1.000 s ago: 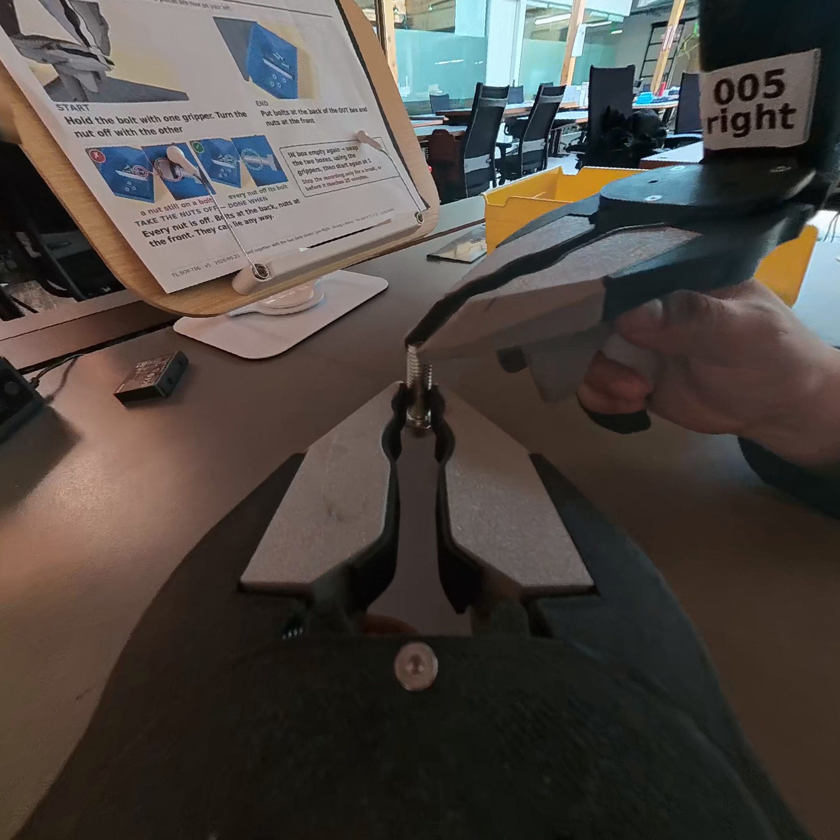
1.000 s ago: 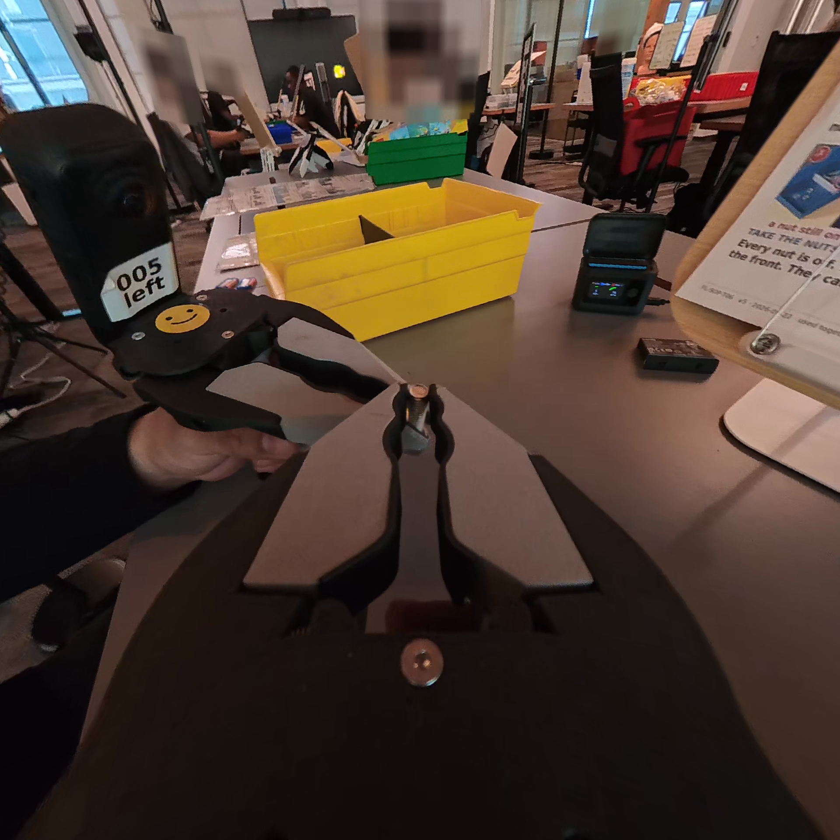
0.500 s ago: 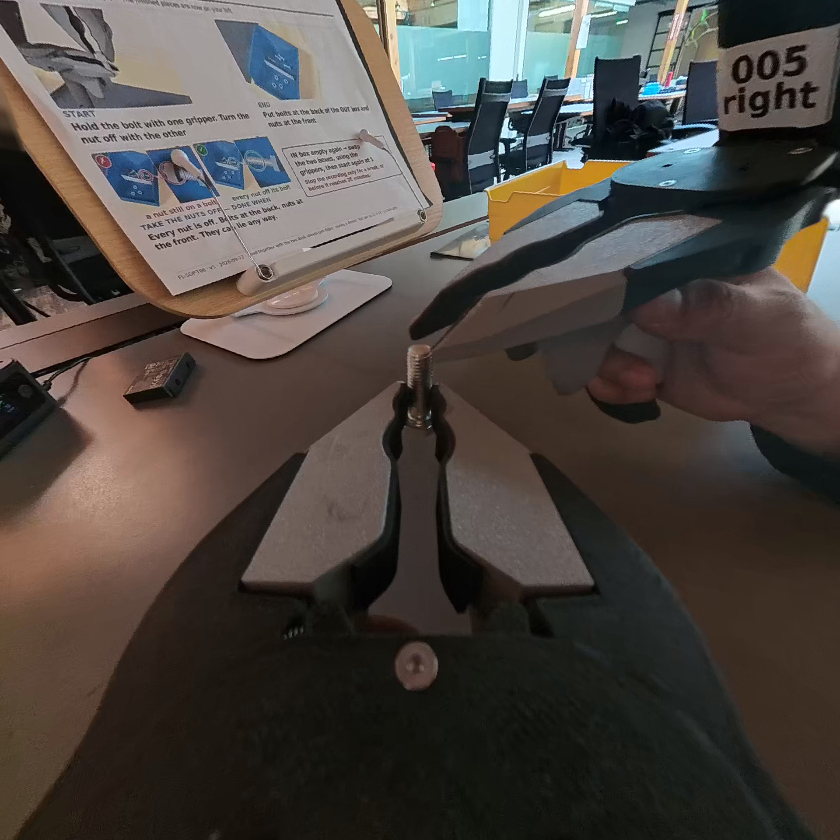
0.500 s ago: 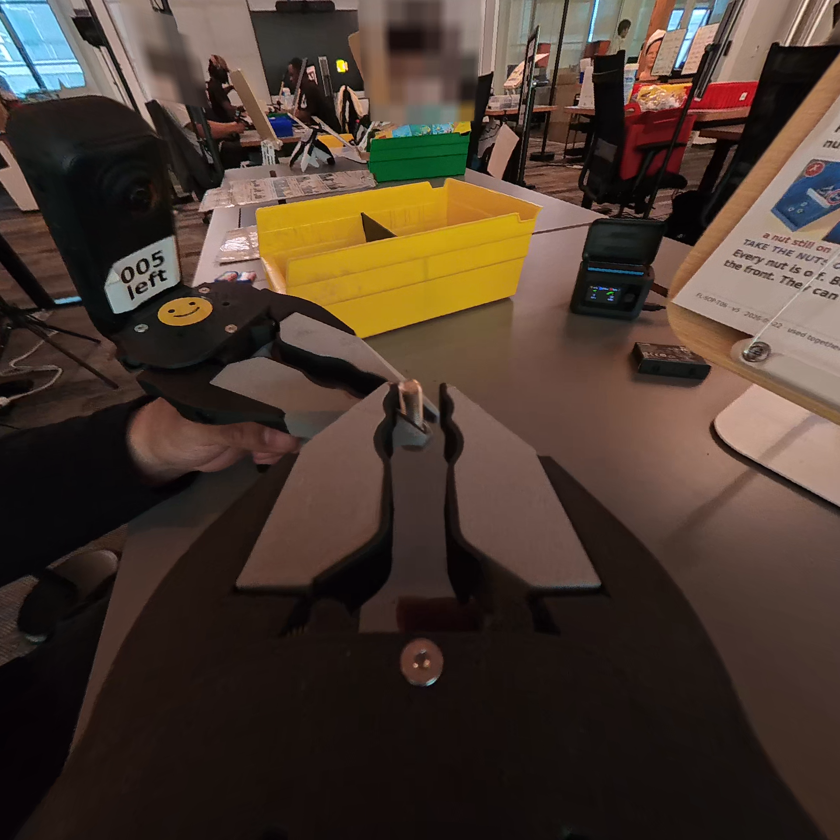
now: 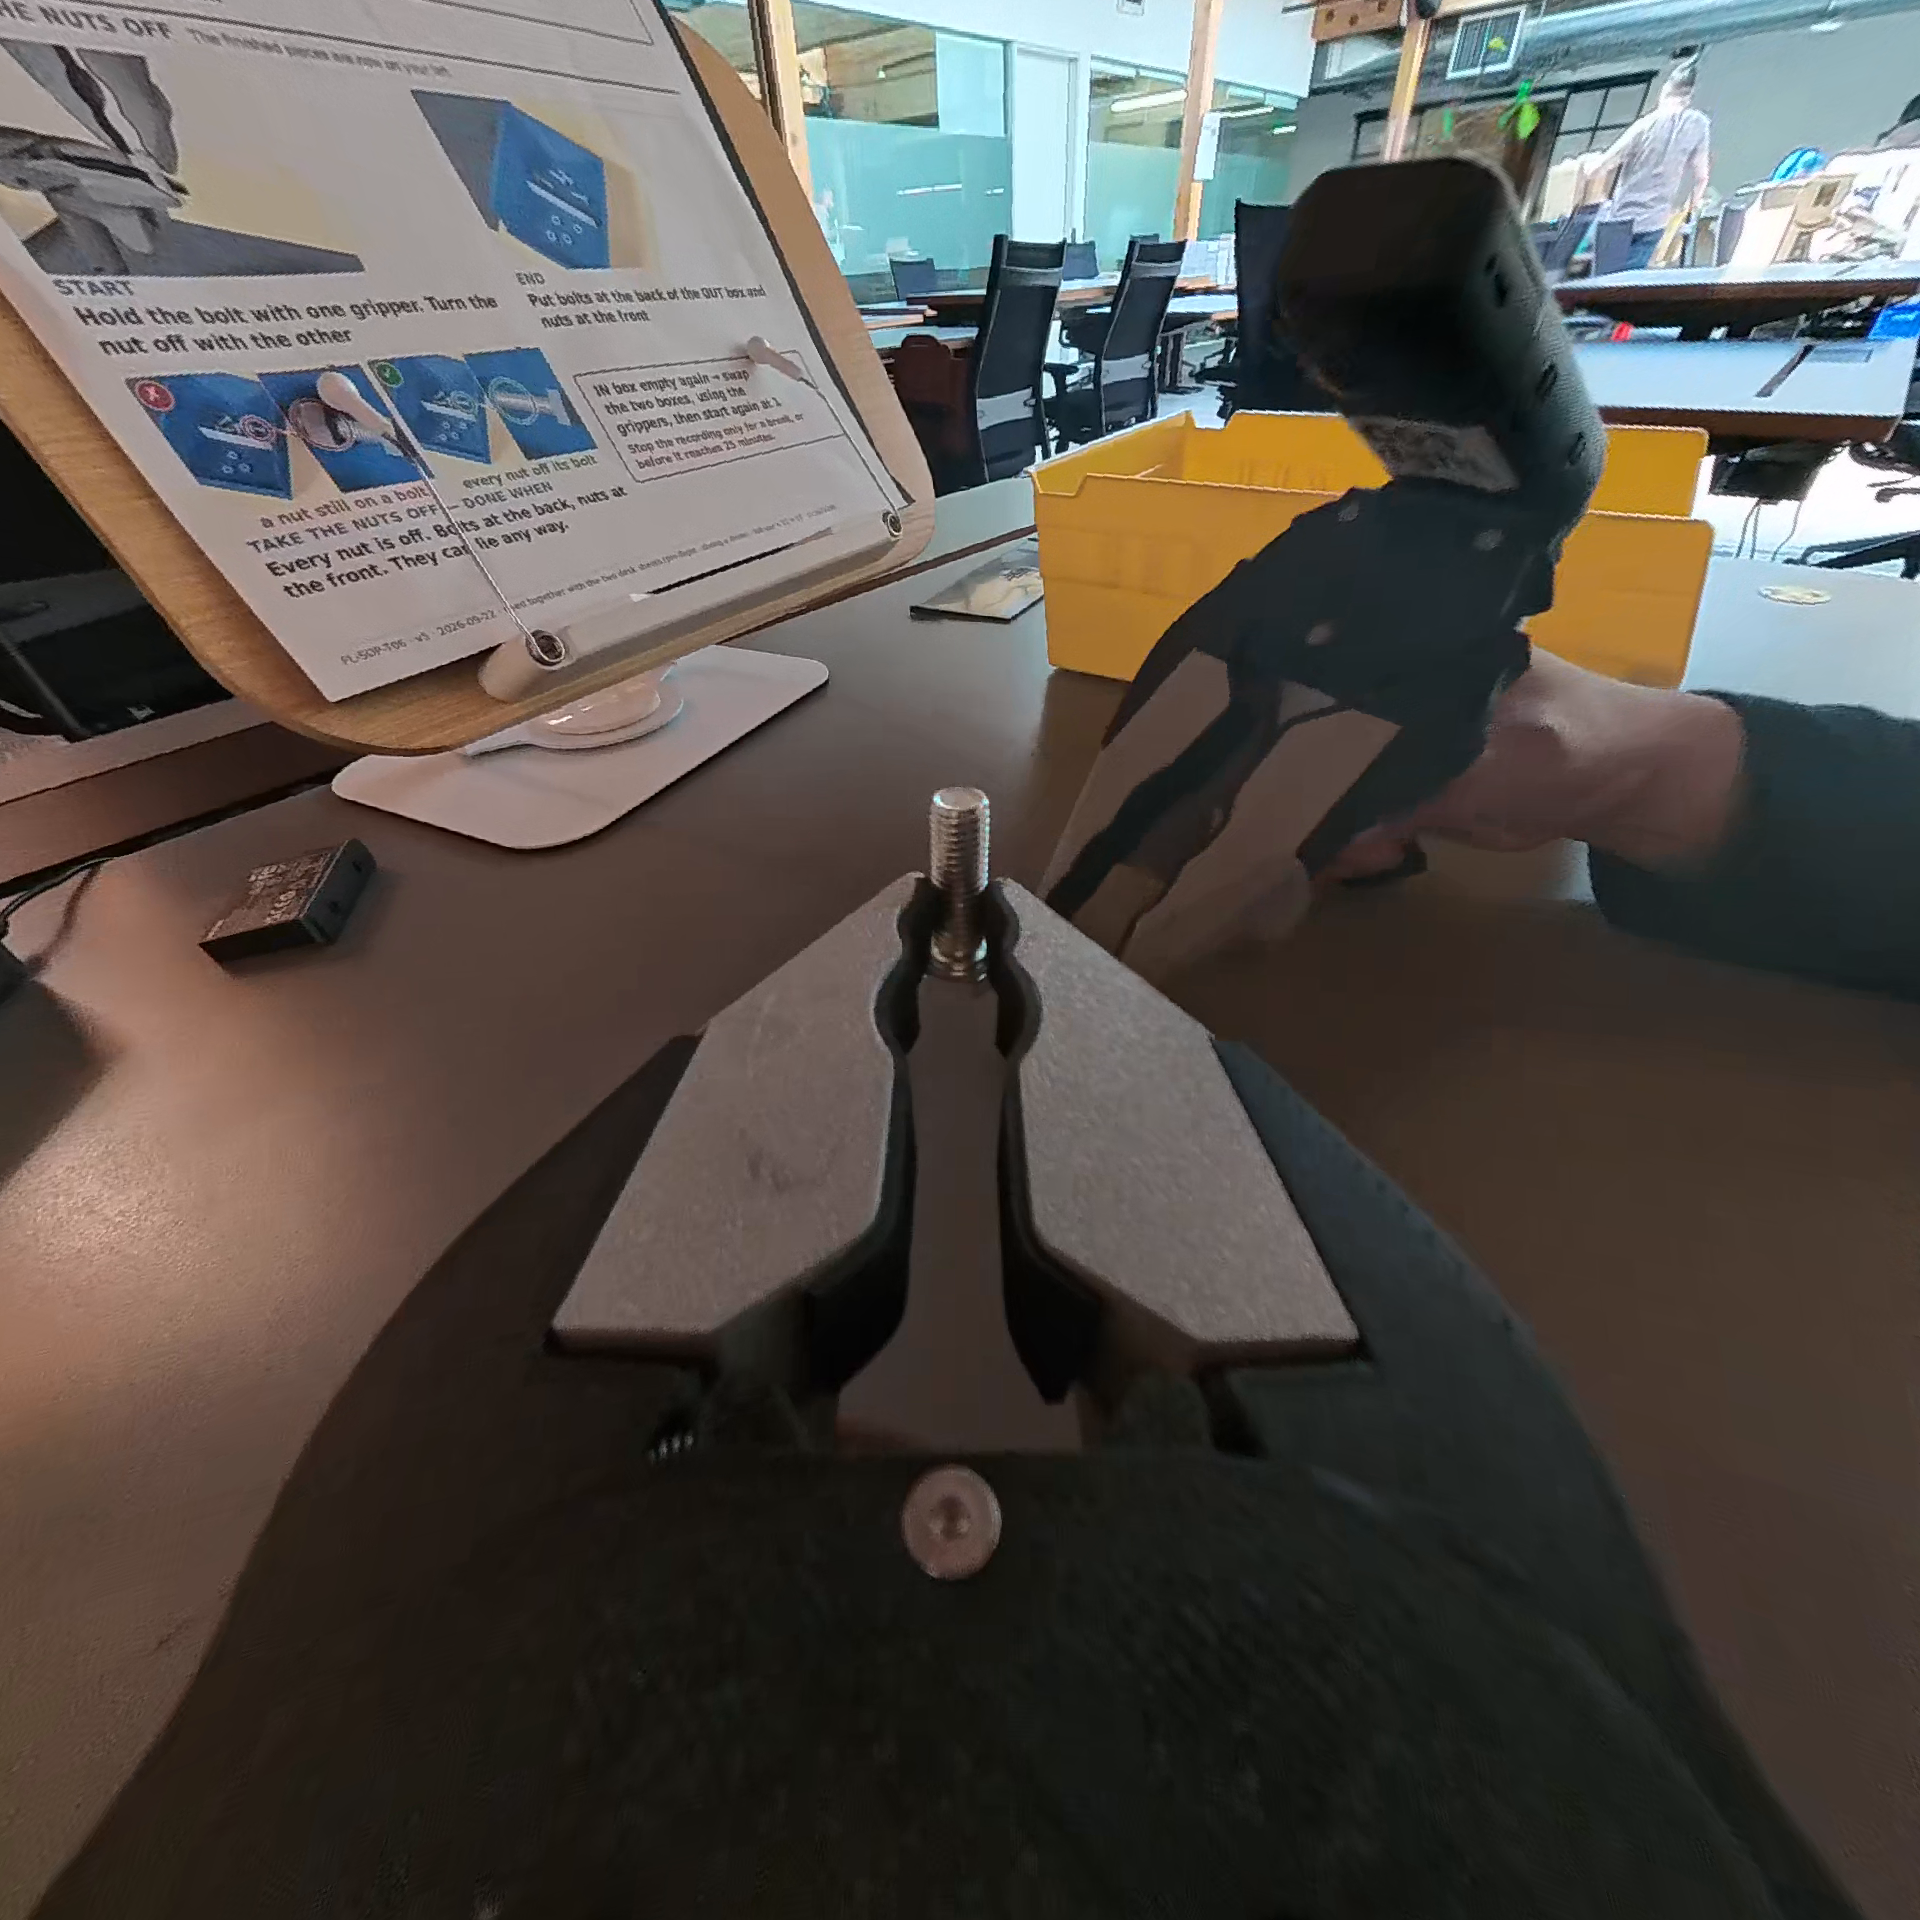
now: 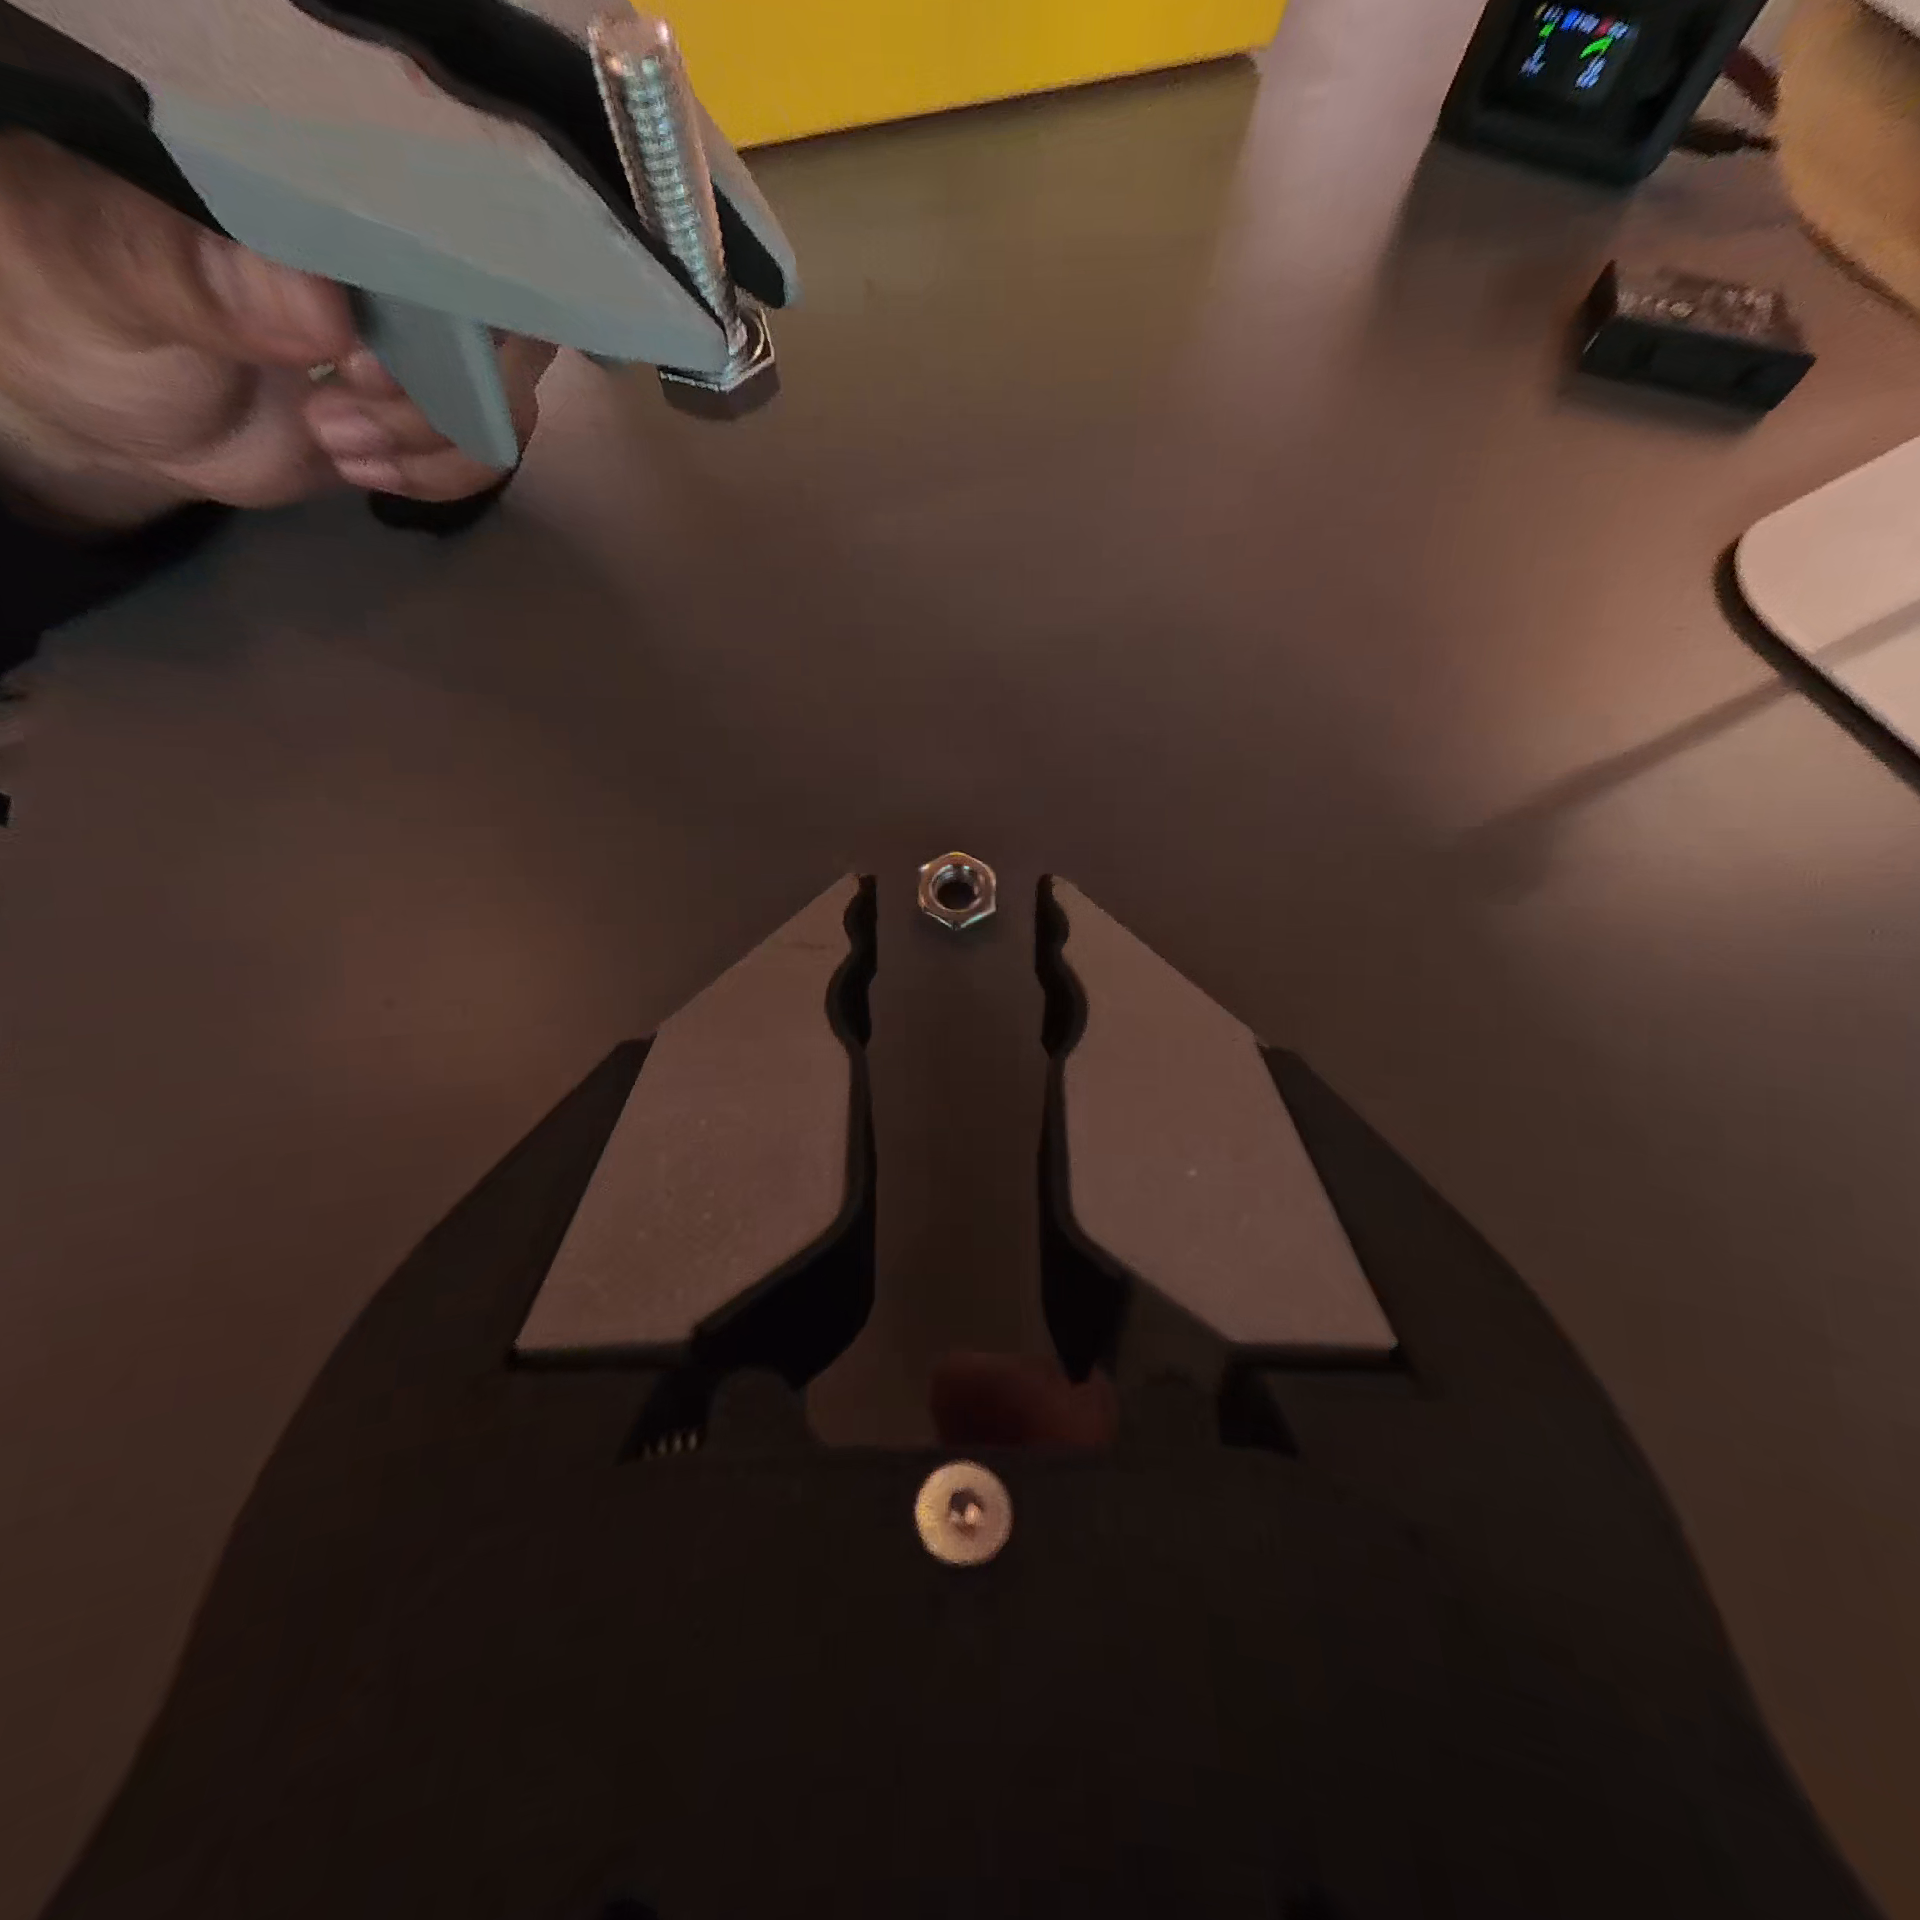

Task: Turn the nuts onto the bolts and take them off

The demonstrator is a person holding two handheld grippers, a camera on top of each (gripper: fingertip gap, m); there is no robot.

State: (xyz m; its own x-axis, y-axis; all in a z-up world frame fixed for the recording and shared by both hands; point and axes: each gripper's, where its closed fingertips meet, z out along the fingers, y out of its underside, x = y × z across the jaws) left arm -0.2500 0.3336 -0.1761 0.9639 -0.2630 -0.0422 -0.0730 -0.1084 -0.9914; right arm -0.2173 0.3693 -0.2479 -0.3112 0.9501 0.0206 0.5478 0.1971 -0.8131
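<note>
My left gripper (image 5: 958,896) is shut on a silver bolt (image 5: 958,844), held upright with its bare threaded end up. In the right wrist view the bolt (image 6: 665,197) and the left gripper (image 6: 748,312) are at the upper left, hex head at the bottom. My right gripper (image 6: 951,883) is open and points down at the dark table (image 6: 1247,727). A silver hex nut (image 6: 956,894) lies flat on the table between its fingertips. I cannot tell if they touch it. In the left wrist view the right gripper (image 5: 1112,925) is tipped down to the right of the bolt.
A yellow bin (image 5: 1143,582) stands behind the right gripper. A wooden stand with an instruction sheet (image 5: 416,364) is at the back left on a white base (image 6: 1849,603). A small black block (image 6: 1688,343) and a black device with a screen (image 6: 1590,73) lie nearby. The small black block (image 6: 1688,343) sits 25 cm or so from the ends of my right fingers. It turns up in the left wrist view (image 5: 337,885) as well.
My right gripper has opened, come off the bolt and tipped down over the table, where the nut now lies. The left gripper still holds the bolt, its thread now bare.
</note>
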